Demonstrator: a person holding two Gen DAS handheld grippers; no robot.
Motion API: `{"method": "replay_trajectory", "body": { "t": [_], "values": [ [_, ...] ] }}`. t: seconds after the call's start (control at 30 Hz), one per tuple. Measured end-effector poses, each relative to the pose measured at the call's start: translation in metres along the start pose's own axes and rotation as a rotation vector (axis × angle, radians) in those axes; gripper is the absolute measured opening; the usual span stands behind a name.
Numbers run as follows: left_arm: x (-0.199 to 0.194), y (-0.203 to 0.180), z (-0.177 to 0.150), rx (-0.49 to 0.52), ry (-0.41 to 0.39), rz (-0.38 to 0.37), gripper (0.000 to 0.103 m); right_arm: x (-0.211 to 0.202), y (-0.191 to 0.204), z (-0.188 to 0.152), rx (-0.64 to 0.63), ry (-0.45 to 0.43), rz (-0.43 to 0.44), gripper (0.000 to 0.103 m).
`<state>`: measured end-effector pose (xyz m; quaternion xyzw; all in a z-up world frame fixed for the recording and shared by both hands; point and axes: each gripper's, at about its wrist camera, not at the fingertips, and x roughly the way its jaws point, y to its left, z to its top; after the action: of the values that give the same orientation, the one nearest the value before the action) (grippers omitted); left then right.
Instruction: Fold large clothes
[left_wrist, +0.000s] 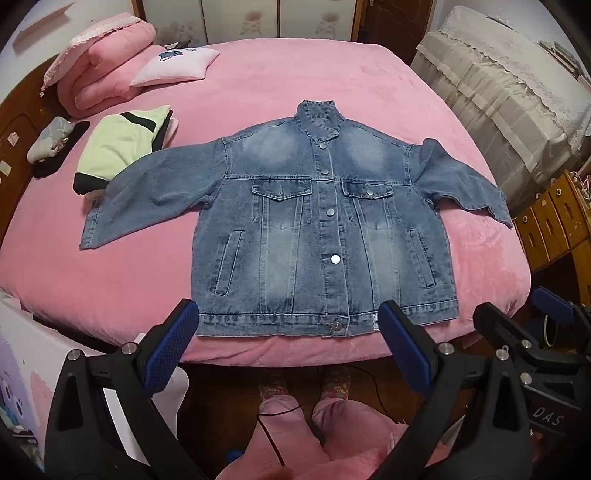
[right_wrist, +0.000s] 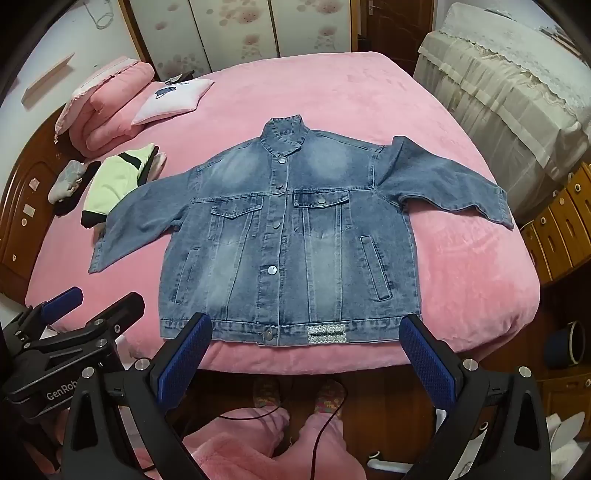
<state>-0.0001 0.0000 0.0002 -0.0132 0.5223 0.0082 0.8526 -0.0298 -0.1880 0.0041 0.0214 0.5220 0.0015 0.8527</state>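
A blue denim jacket lies flat, front up and buttoned, on the pink bed, with both sleeves spread out to the sides. It also shows in the right wrist view. My left gripper is open and empty, held just above the jacket's hem at the bed's near edge. My right gripper is open and empty, also just before the hem. The right gripper shows at the right in the left wrist view. The left gripper shows at the left in the right wrist view.
Folded clothes lie on the bed left of the jacket's sleeve. A pink folded quilt and a pillow sit at the back left. A covered cabinet and wooden drawers stand at the right. The person's legs are below.
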Motion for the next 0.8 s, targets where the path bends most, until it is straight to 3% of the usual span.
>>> {"method": "replay_trajectory", "body": {
  "t": [0.8],
  "values": [
    [0.005,-0.005,0.004,0.002,0.005,-0.019,0.097,-0.002,0.003,0.005,-0.006,0.002,-0.029,0.103]
  ]
}}
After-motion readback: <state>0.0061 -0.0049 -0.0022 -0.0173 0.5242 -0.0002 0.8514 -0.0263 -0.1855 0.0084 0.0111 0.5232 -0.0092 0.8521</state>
